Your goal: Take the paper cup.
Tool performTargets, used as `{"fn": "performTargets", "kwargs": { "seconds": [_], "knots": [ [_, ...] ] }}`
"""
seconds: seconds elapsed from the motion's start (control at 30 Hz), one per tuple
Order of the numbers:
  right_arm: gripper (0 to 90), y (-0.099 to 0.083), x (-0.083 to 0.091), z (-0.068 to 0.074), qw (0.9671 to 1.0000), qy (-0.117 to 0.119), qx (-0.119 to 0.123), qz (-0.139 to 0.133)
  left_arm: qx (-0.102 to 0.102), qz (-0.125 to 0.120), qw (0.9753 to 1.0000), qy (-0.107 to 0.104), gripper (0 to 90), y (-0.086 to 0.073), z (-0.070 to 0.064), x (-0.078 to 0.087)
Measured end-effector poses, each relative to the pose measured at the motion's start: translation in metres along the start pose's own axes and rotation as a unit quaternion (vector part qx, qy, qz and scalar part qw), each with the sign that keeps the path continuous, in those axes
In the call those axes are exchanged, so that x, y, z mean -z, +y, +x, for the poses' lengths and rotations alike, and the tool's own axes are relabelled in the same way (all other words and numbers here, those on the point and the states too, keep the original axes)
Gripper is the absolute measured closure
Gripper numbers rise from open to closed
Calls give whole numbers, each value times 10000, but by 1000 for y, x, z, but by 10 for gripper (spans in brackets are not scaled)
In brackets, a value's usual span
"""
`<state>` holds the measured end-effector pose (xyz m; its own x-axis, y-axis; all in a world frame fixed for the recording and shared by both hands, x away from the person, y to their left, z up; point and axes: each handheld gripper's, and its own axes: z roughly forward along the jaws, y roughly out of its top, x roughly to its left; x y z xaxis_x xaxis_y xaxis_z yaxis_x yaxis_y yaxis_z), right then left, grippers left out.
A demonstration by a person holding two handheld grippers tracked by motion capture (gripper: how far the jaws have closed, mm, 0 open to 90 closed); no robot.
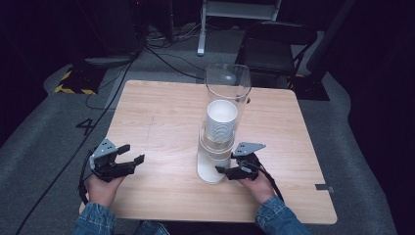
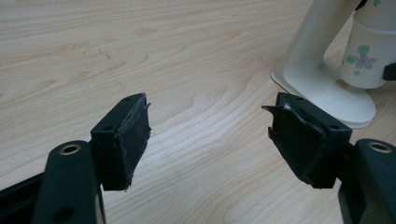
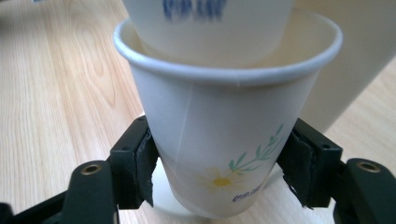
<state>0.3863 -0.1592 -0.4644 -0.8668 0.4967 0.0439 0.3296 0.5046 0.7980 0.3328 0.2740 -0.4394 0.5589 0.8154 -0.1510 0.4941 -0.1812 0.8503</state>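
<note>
The right tongs (image 3: 219,175) grip the lowest paper cup (image 3: 224,140), one black padded jaw pressed on each side of its lower wall; the pads (image 3: 144,170) are of rough, frayed foam. This cup is white and smooth, with a rolled rim, a vertical seam, and a printed daisy with green leaves near the bottom. Another cup (image 3: 210,28) with blurred blue print sits inside it from above. In the high view the right tongs (image 1: 229,170) are at the foot of a cup dispenser (image 1: 218,142), held by the right hand (image 1: 257,185) in a denim sleeve. The dispenser is a tall clear plastic tube (image 1: 228,83) on a cream base, and a stack of white cups (image 1: 221,120) with ribbed-looking rims stands in it, near the middle of the desk (image 1: 161,112). The left tongs (image 2: 210,135) are open, with a wide gap between the jaws and nothing between them, above the bare desk; they are well apart from the dispenser. Their pads (image 2: 133,140) are also worn and torn at the edges. The left gripper view shows the round flat foot of the dispenser (image 2: 327,88) and a cup with a green butterfly print (image 2: 369,58), which the high view is too small to show. The desk is of light wood with visible grain. Behind it the high view shows a grey carpet (image 1: 49,132), black cables (image 1: 166,61) and a dark folding chair (image 1: 274,46).
</note>
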Motion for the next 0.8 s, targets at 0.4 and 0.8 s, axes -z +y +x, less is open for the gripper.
{"fn": "performTargets", "kwargs": {
  "seconds": [0.4,0.8],
  "knots": [
    [343,-22,37,-16,9988,-374,-195,239,-55,8,10000,-70,283,4,-2,-7],
    [342,-31,83,-46,9897,-1162,-712,-442,-116,101,9999,-78,282,5,-3,-13]
  ]
}}
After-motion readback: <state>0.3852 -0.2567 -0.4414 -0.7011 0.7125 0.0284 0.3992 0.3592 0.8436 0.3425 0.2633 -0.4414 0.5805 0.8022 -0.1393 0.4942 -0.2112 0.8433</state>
